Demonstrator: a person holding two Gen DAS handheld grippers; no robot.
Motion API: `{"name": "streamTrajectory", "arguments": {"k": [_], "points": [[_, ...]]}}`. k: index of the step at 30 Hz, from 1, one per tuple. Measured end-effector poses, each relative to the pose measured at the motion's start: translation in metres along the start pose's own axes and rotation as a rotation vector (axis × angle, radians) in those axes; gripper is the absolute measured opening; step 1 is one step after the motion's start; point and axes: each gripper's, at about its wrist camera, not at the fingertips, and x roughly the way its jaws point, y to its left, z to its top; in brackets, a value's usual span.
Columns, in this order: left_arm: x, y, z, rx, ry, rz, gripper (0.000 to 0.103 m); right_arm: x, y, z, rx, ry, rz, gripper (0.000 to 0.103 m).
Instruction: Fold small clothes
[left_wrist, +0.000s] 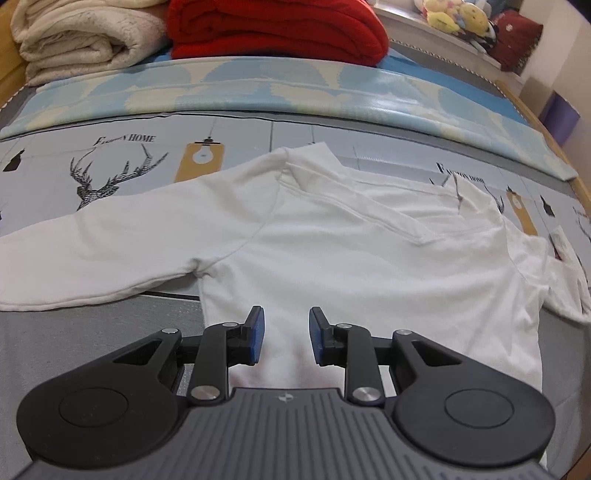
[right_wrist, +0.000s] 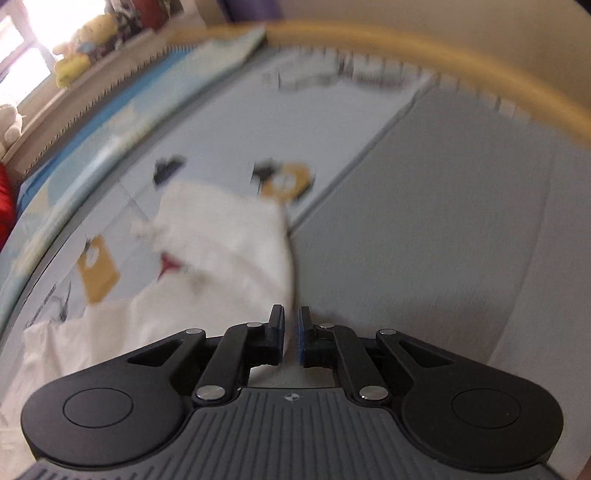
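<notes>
Left tongs (left_wrist: 283, 334) apart over shirt (left_wrist: 369, 258) hem on bed (left_wrist: 92, 332). Right tongs (right_wrist: 291, 332) nearly together, seemingly clamped on sleeve (right_wrist: 229, 229); thin pinch may slip.

White long-sleeve shirt (left_wrist: 354, 258), plain knit, lying spread on a bed w/ printed sheet. Body mostly flat, a few soft wrinkles. One sleeve stretched straight out to the left in left wrist view, lying flat, cuff end out of frame. Top part folded over near the neckline, showing a stitched seam and diagonal crease across the chest. Far right side bunched, sleeve there rumpled and partly hidden. Hem edge runs toward the cam at lower centre. In right wrist view the shirt (right_wrist: 221, 236) is blurred: a sleeve/side portion looks raised and folded over, edge near the grey strip of bedding; exact fold can't be made out.
</notes>
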Motion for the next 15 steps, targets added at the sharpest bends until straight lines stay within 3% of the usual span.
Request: {"name": "streamTrajectory", "arguments": {"k": [3, 5, 10, 14, 15], "points": [[0.005, -0.004, 0.000, 0.006, 0.009, 0.011, 0.029, -0.005, 0.005, 0.012, -0.060, -0.116, 0.034, 0.020], [0.008, -0.006, 0.001, 0.006, 0.011, 0.016, 0.029, 0.000, 0.013, 0.021, -0.100, -0.156, 0.105, 0.020], [0.018, -0.015, -0.001, 0.027, 0.034, 0.022, 0.029, 0.031, 0.037, 0.030, -0.168, -0.139, 0.245, 0.023], [0.025, -0.021, -0.002, 0.041, 0.052, 0.023, 0.029, 0.063, 0.053, 0.030, -0.196, -0.108, 0.230, 0.056], [0.026, -0.022, -0.001, 0.042, 0.053, 0.020, 0.029, 0.070, 0.055, 0.028, -0.197, -0.093, 0.238, 0.056]]}}
